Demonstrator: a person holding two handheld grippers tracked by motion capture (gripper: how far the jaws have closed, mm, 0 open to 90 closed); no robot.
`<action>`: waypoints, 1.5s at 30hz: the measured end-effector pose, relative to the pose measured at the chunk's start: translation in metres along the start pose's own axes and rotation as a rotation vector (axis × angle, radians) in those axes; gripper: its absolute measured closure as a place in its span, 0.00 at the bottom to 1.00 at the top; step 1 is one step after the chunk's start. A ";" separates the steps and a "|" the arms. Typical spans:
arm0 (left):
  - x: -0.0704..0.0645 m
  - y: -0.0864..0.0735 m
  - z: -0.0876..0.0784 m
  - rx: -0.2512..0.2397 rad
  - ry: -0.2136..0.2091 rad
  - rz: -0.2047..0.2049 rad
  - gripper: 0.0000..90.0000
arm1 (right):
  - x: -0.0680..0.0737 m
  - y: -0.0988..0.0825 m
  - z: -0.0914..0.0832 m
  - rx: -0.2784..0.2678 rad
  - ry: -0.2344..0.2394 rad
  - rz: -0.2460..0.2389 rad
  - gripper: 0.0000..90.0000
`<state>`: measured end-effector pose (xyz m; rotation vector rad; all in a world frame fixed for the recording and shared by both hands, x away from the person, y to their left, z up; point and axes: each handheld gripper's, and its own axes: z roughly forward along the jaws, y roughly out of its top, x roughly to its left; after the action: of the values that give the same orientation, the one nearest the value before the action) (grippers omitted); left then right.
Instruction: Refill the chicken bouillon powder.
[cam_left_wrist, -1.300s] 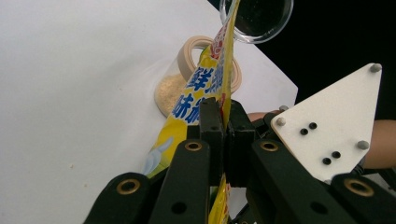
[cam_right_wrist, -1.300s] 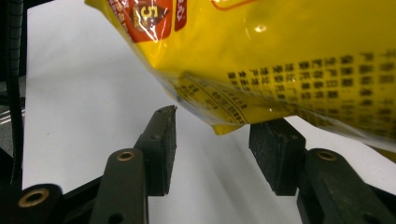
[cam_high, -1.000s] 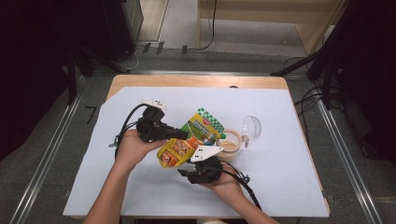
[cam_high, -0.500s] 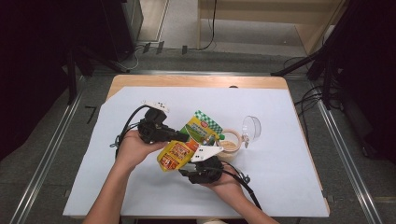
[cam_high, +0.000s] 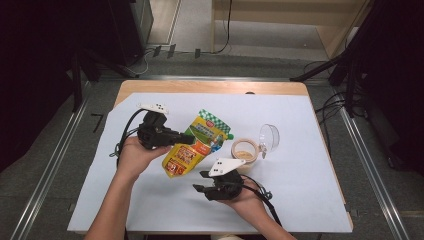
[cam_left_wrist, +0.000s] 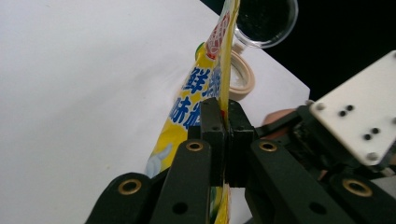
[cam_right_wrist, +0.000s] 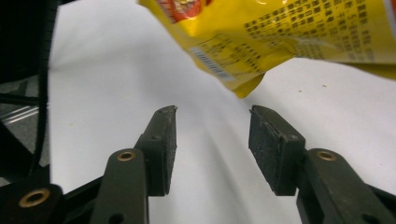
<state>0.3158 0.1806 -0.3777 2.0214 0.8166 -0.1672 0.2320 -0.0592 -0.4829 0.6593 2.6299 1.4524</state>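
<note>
A yellow and green snack pouch (cam_high: 196, 144) hangs tilted above the white sheet, its green top toward the far right. My left gripper (cam_high: 186, 138) is shut on the pouch's edge; in the left gripper view the two pads (cam_left_wrist: 215, 122) pinch the thin pouch (cam_left_wrist: 198, 91) between them. My right gripper (cam_high: 200, 181) sits just below the pouch's lower corner, pointing left. In the right gripper view its jaws (cam_right_wrist: 212, 126) stand open with nothing between them, and the pouch's yellow bottom corner (cam_right_wrist: 280, 32) hovers above and beyond the fingertips.
A roll of beige tape (cam_high: 244, 150) lies right of the pouch, with a clear plastic cup (cam_high: 269, 137) tipped beside it. A white sheet (cam_high: 310, 190) covers the wooden table (cam_high: 210, 87). Cables trail from both grippers.
</note>
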 end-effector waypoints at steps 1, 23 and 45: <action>0.002 0.000 -0.001 -0.006 0.009 -0.004 0.99 | 0.000 0.000 -0.002 -0.009 0.004 0.003 0.60; 0.040 -0.016 -0.014 -0.095 0.108 -0.061 0.99 | -0.003 -0.008 -0.003 -0.001 0.013 0.051 0.59; 0.028 -0.038 -0.038 -0.088 0.149 -0.075 0.97 | -0.008 -0.006 -0.009 -0.012 -0.009 0.046 0.59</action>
<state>0.3069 0.2381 -0.3944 1.9387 0.9774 -0.0230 0.2349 -0.0728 -0.4839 0.7281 2.6144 1.4728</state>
